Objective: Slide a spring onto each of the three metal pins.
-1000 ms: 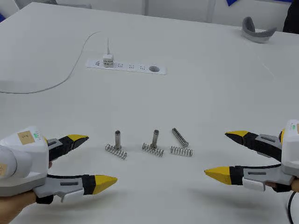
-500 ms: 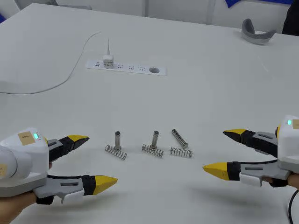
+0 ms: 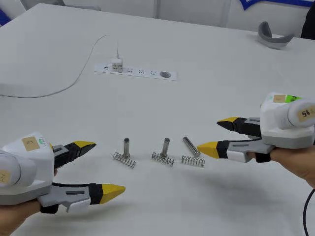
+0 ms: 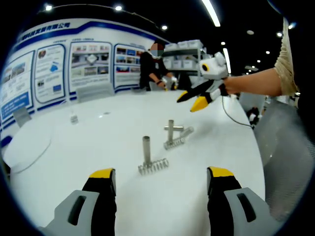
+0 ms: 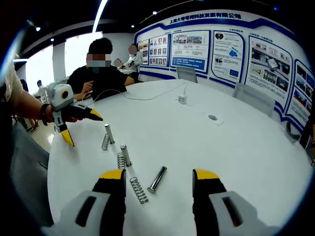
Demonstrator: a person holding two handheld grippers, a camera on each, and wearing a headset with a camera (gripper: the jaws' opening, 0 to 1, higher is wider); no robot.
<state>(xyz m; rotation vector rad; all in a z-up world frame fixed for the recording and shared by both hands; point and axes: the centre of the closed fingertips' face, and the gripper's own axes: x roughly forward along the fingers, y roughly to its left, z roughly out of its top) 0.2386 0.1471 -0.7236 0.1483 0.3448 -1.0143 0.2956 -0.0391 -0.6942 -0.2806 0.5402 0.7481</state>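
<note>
left gripper (image 3: 107, 165) cut off at the lower edge; jaws spread

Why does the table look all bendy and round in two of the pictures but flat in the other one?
Left gripper view and right gripper view: fisheye lenses curve the white table and the wall posters. Head view: an ordinary lens, so the table looks flat and evenly lit, with a soft shadow beneath the left tongs. Left gripper view: ceiling light strips glare against a dark ceiling.
</note>
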